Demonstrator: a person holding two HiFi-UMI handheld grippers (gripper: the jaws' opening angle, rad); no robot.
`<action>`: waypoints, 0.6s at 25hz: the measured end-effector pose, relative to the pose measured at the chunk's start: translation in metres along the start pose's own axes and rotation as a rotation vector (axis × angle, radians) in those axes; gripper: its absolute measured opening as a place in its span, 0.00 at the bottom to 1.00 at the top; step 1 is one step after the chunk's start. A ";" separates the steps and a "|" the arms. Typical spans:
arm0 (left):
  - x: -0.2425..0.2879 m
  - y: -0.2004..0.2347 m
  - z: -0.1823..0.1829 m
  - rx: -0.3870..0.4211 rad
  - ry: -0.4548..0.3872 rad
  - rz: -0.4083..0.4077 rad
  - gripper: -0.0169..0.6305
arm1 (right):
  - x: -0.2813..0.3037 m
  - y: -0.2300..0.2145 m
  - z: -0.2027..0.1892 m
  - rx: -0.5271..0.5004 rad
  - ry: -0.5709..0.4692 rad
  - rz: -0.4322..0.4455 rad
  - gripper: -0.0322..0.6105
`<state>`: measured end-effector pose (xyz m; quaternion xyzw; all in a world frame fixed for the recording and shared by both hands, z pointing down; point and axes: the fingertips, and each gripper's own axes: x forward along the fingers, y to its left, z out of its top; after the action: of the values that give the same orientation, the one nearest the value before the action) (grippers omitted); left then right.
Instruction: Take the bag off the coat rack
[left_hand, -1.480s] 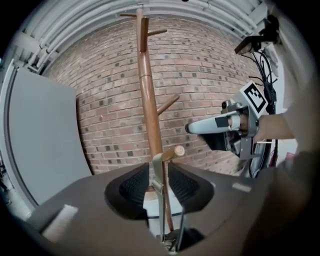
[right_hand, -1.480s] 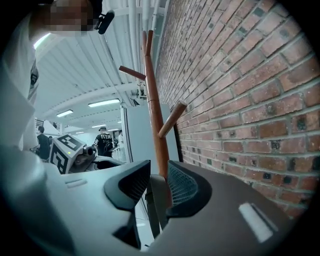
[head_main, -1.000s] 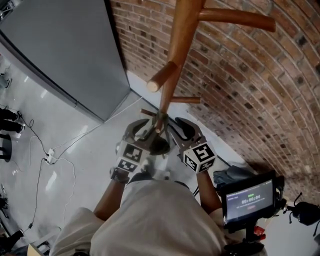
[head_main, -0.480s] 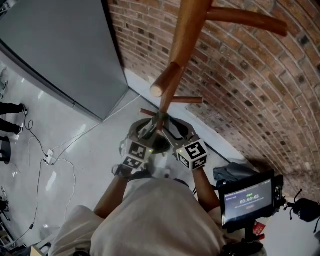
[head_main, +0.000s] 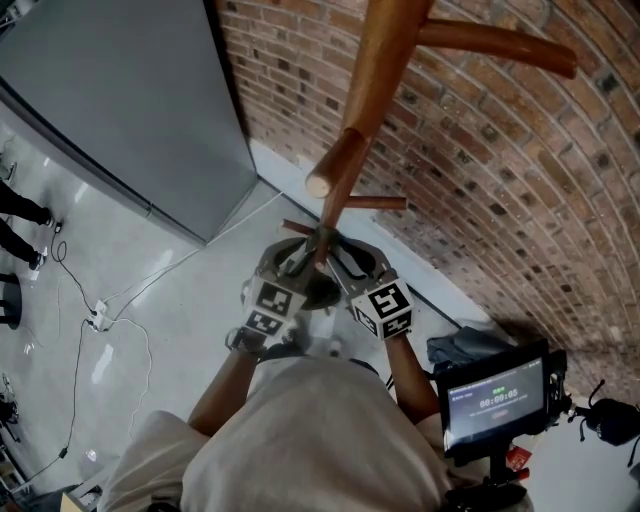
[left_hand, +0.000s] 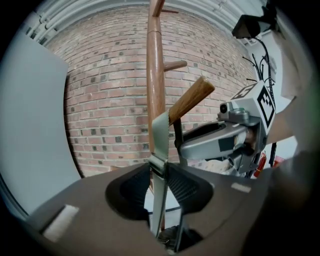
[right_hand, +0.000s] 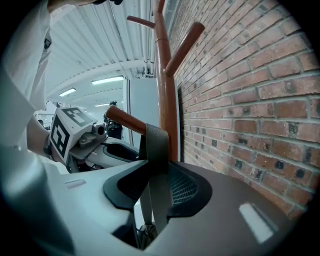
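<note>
A wooden coat rack (head_main: 372, 70) stands against a brick wall. A grey-green bag strap (left_hand: 160, 145) hangs over the slanted peg (left_hand: 192, 99) where it meets the post; the same strap (right_hand: 156, 150) shows in the right gripper view. The bag (head_main: 320, 291) is a dark shape low between the two grippers, mostly hidden. My left gripper (head_main: 298, 262) and right gripper (head_main: 342, 266) face each other at the post. Both are closing with the strap between their jaws. The pads stand close beside the strap, with slivers of gap still showing.
The brick wall (head_main: 500, 170) is directly behind the rack and a grey panel (head_main: 120, 90) stands to its left. Cables (head_main: 100, 320) lie on the pale floor. A small monitor (head_main: 497, 398) on a stand and a dark bundle (head_main: 457, 348) sit at the lower right.
Both grippers have drawn in toward the post, the right one moving left, and their jaws have narrowed around the strap. The strap still hangs on the peg.
</note>
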<state>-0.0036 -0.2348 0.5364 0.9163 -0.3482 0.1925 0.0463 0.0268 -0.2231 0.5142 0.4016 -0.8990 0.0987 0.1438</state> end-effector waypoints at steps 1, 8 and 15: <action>0.000 0.000 0.000 -0.005 -0.002 -0.003 0.18 | 0.000 0.001 0.000 0.002 0.003 0.008 0.23; -0.003 0.000 -0.001 -0.048 -0.012 -0.013 0.10 | -0.004 0.005 0.001 0.010 0.004 0.063 0.16; -0.009 0.006 -0.002 -0.099 -0.027 0.005 0.09 | -0.010 0.005 0.005 0.048 -0.010 0.080 0.14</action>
<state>-0.0144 -0.2332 0.5343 0.9145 -0.3600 0.1630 0.0863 0.0282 -0.2143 0.5060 0.3694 -0.9124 0.1239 0.1256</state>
